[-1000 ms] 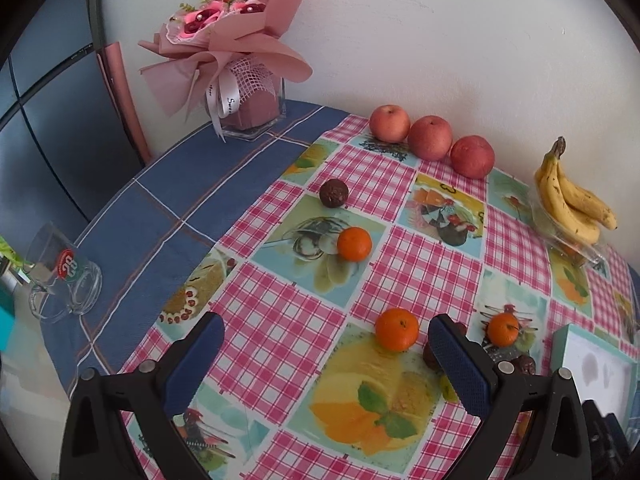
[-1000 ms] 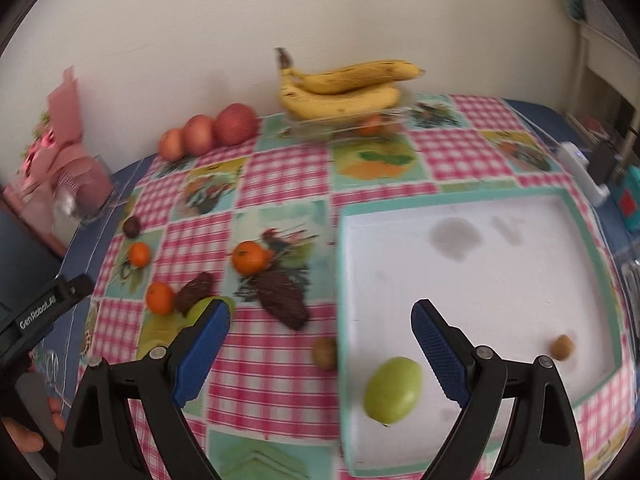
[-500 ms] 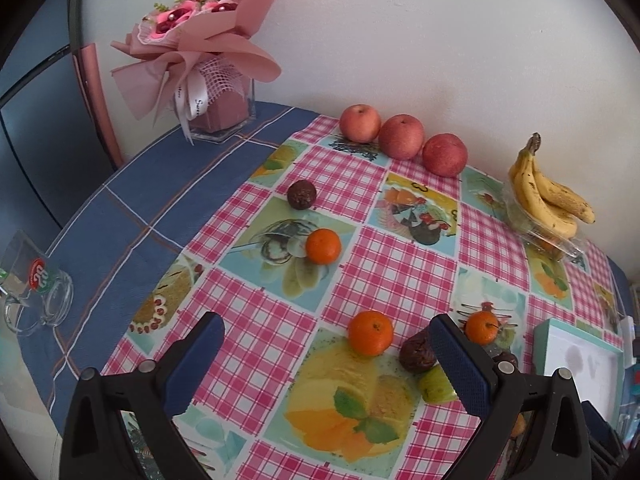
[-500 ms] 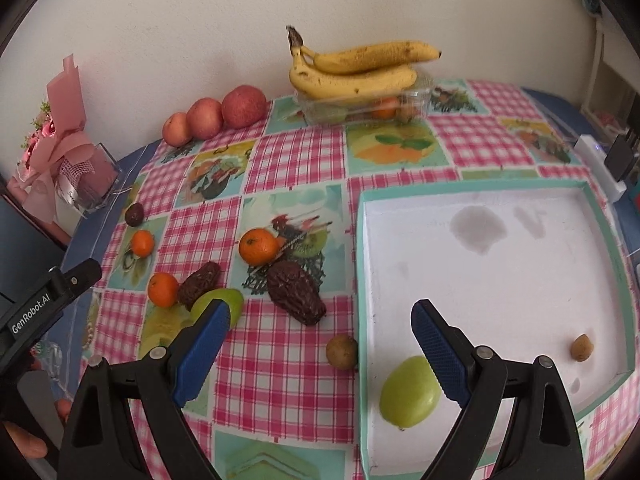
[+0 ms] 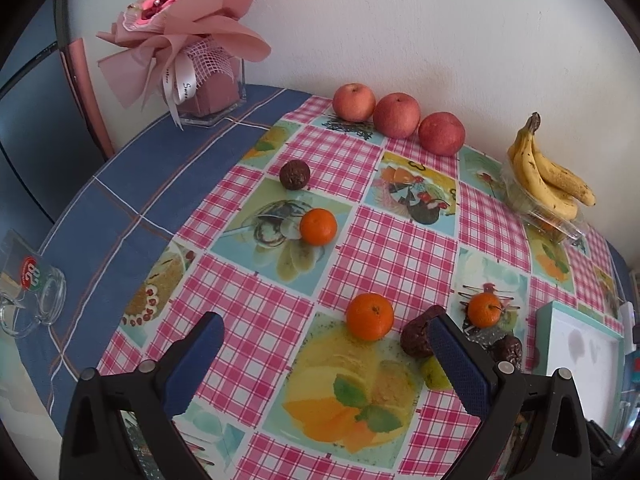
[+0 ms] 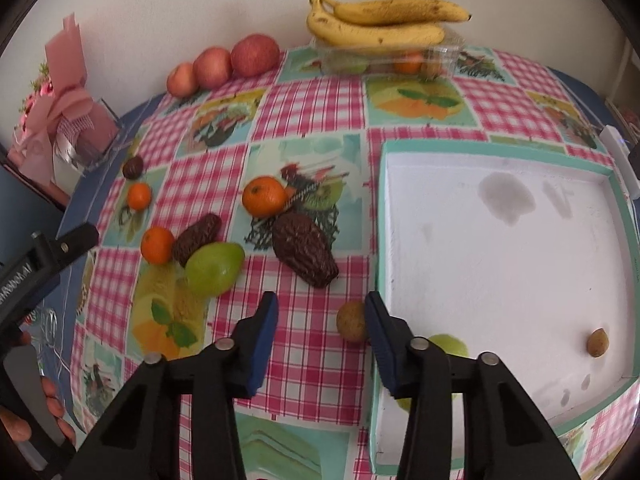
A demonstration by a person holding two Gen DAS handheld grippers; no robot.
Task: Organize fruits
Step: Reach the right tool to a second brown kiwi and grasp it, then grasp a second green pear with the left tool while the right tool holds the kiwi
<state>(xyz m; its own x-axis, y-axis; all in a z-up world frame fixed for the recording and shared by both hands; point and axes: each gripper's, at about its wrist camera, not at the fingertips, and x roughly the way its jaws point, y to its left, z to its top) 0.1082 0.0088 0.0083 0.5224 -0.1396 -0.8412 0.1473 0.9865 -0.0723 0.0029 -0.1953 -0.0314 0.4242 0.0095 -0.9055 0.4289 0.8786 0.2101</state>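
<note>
My right gripper [image 6: 322, 320] hangs open low over the checked cloth, its jaws narrowed. A small brown round fruit [image 6: 351, 321] lies just inside its right finger [image 6: 382, 336]. The white tray [image 6: 500, 147] with a teal rim holds a green fruit [image 6: 450, 345], half hidden behind that finger, and a small brown fruit [image 6: 597, 343]. On the cloth lie a green fruit [image 6: 214, 268], two dark wrinkled fruits [image 6: 306, 248], and three oranges [image 6: 264, 196]. My left gripper [image 5: 326, 356] is open and empty, short of an orange [image 5: 369, 316].
Three apples [image 5: 396, 114] line the wall. Bananas [image 6: 380, 20] rest on a clear plastic box [image 6: 392, 60] with fruit inside. A pink bouquet [image 5: 192, 40] stands at the back left and a glass mug [image 5: 32, 292] at the table's left edge. A hand [image 6: 24, 428] shows at lower left.
My right gripper's jaws have narrowed and it has moved left off the tray to the small brown fruit. The left gripper drifted right, then held nearly still.
</note>
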